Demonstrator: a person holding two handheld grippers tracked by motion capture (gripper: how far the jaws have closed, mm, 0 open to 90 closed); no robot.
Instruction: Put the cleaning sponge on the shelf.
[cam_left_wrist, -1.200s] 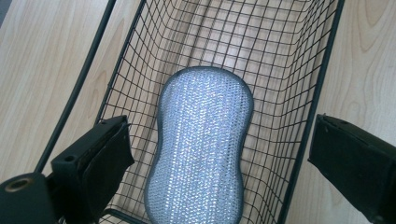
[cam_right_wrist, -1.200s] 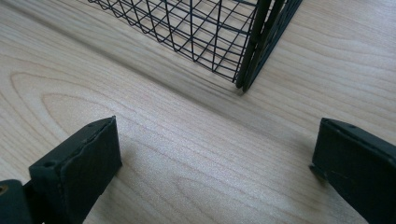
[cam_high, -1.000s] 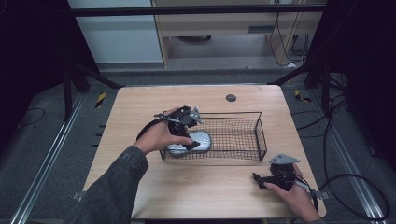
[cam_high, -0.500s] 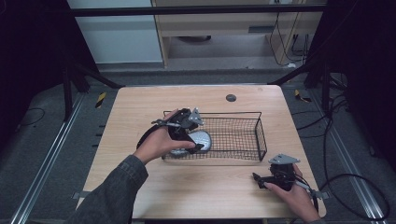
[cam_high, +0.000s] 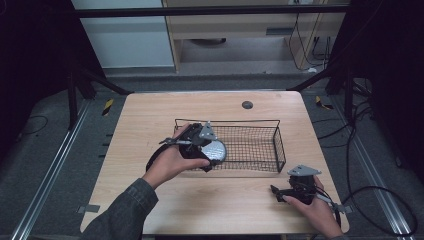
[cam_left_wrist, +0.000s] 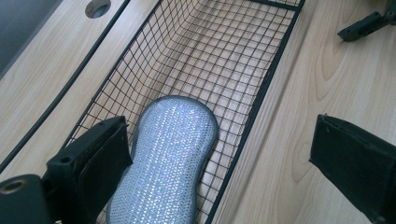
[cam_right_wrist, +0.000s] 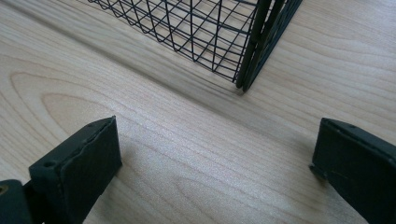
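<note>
Left gripper: my jaws wide, over wire basket edge.
Sponge: silver, lying inside basket.
Right gripper: my jaws wide, empty, above table.

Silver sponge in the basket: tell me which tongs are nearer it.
Left. The left tongs hang open right over the silver sponge in the wire basket; the right tongs rest outside the basket's near right corner.
</note>
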